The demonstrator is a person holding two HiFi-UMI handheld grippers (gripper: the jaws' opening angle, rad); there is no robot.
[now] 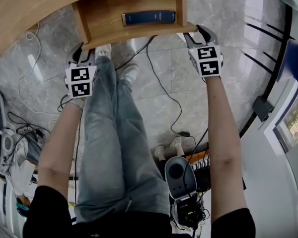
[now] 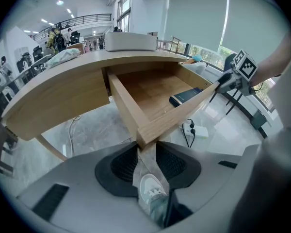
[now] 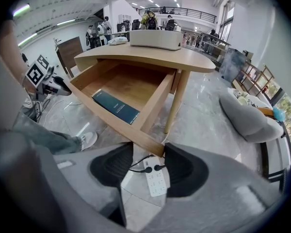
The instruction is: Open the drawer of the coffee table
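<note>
The wooden surface [image 2: 53, 96] stands ahead of your tools, and its drawer [image 3: 131, 89] is drawn out toward them. Your left tool [image 2: 146, 147] clamps narrowly on the drawer front's left corner. Your right tool [image 3: 148, 152], jaws half spread, holds the right corner. A dark book [image 3: 115, 107] lies in the drawer beyond the right tool, and a power strip [image 3: 155, 176] shows on the floor beneath it.

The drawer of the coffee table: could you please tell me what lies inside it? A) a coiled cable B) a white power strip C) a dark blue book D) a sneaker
C: a dark blue book lies flat on the floor of the open drawer, and nothing else shows in it.
</note>
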